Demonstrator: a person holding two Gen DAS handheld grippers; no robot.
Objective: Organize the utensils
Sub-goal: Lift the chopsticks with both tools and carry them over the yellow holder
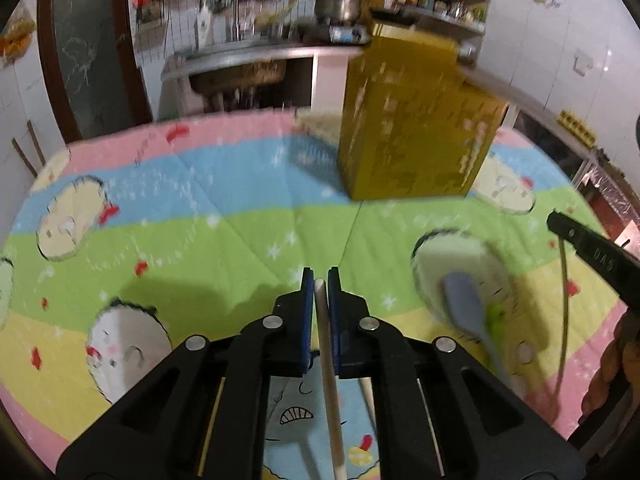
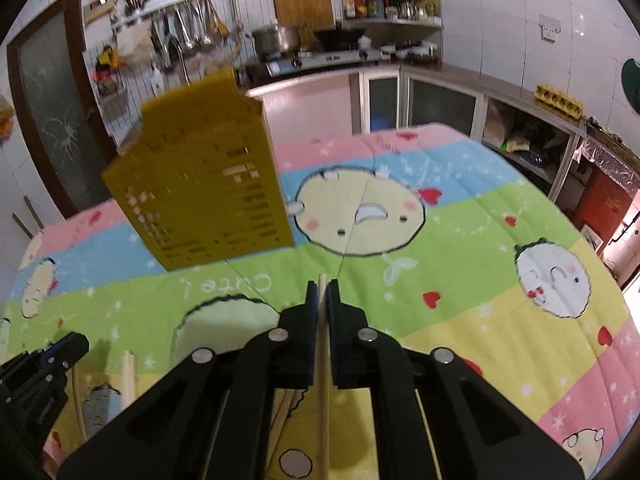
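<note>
- The left claw (image 1: 320,276) is squeezed tight on a pale wooden stick (image 1: 326,344). The stick sits right between the two blue pads (image 1: 307,300), and its round tip pokes out just past them.
- The stick runs back under the claw and goes off the bottom of the picture, so its other end cannot be seen.
- The right claw (image 2: 323,286) is also squeezed tight on a thin wooden stick (image 2: 322,380). The tip of this one peeps out just above the pads, and the rest is cut off at the bottom too.
- The yellow holder box (image 1: 416,120) with little slots stands upright on the colourful cloth (image 1: 224,236), well ahead of both claws. It is ahead and to the right of the left claw, and ahead and to the left of the right claw.
- A blue-grey spoon (image 1: 466,304) lies on the cloth to the right of the left claw. It is blurry, and something green (image 1: 495,316) sits beside it that I cannot make out.
- Another wooden stick (image 2: 129,380) lies on the cloth to the left of the right claw.
- The holder box looks smeared in both views, so I cannot tell what is inside it.
- The kitchen counter (image 2: 320,74) at the back holds a pot (image 2: 276,38) and bottles, too small to tell apart.
</note>
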